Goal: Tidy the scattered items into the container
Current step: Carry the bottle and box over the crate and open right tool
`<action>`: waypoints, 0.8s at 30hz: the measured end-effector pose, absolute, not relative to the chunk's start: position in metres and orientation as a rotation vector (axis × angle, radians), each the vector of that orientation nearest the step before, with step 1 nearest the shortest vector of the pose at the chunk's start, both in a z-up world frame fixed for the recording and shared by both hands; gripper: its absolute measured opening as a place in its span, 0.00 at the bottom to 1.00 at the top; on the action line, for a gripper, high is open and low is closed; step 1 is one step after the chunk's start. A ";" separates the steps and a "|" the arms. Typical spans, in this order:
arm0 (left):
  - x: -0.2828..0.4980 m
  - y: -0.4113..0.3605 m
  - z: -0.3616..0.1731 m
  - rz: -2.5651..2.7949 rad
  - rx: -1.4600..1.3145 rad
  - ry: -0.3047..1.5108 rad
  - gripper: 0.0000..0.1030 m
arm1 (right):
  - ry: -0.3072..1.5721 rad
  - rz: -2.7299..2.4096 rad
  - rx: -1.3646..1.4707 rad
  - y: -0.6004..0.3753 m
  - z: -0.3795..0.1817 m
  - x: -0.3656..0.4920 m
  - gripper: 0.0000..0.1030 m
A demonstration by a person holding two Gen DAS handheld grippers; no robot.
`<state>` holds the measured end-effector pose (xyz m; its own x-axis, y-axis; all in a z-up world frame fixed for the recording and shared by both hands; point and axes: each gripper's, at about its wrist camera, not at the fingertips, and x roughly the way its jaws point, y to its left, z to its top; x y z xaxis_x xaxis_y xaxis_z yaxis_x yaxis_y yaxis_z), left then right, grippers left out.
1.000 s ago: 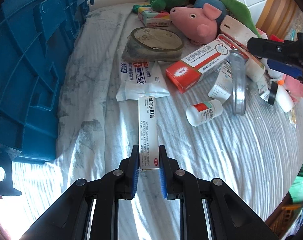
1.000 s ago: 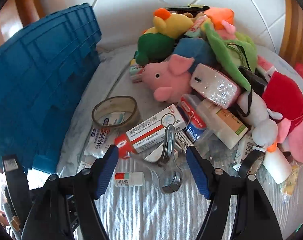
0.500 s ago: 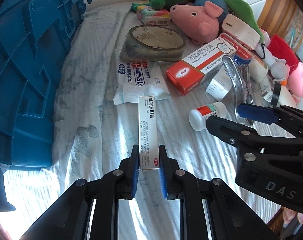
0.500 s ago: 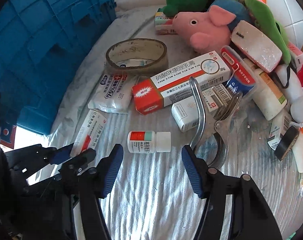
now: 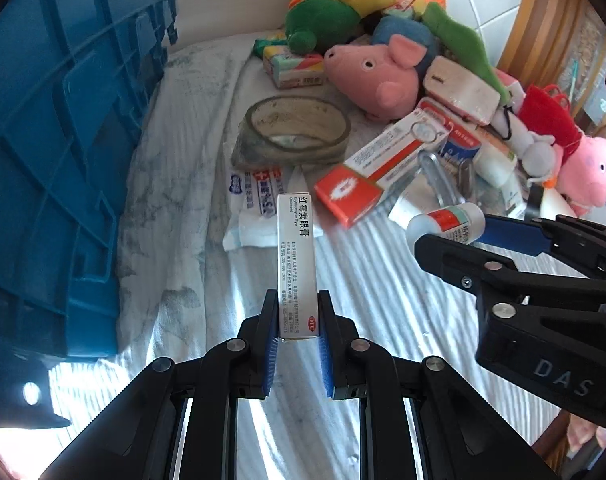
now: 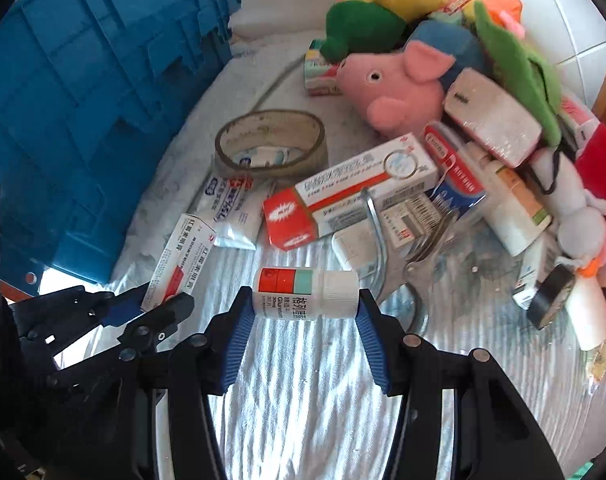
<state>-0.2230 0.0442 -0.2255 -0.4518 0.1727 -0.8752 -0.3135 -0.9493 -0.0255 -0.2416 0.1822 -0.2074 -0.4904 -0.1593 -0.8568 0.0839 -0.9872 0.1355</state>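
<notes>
My left gripper (image 5: pixel 297 320) is shut on the near end of a long white ointment box (image 5: pixel 297 256), which points away from me above the bed sheet. In the right wrist view that box (image 6: pixel 179 256) and the left gripper (image 6: pixel 159 304) sit at lower left. My right gripper (image 6: pixel 307 304) is shut on a small white pill bottle (image 6: pixel 303 292) with a red and green label, one pad on each end. The left wrist view has the bottle (image 5: pixel 443 220) in the right gripper (image 5: pixel 451 236) at right. The blue crate (image 5: pixel 63 120) stands on the left.
Ahead lie a brown tape roll (image 6: pixel 271 144), a white sachet (image 5: pixel 255 208), a red and white medicine box (image 6: pixel 343 196) and metal tongs (image 6: pixel 383 240). Plush toys with a pink pig (image 6: pixel 391 80) pile at the back right. A black tape roll (image 6: pixel 551 296) lies far right.
My right gripper came down from above the pile to the pill bottle and shut on its two ends. The left gripper kept its hold on the ointment box and raised it a little.
</notes>
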 end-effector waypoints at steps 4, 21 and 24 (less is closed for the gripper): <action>-0.229 0.061 -0.177 2.511 -1.294 0.221 0.17 | -0.108 -2.713 1.347 0.203 -0.148 -0.226 0.49; -0.210 0.023 0.048 2.908 -0.645 0.222 0.17 | 0.142 -2.879 0.670 0.165 0.065 -0.206 0.49; -0.209 -0.019 0.063 3.010 -0.624 0.207 0.17 | 0.176 -2.814 0.609 0.125 0.078 -0.215 0.49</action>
<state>-0.2095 -0.0187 0.0627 -0.9161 0.0322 -0.3996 -0.0867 -0.9891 0.1190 -0.2154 0.1246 0.0783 -0.8795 -0.2226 -0.4207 0.2734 -0.9598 -0.0636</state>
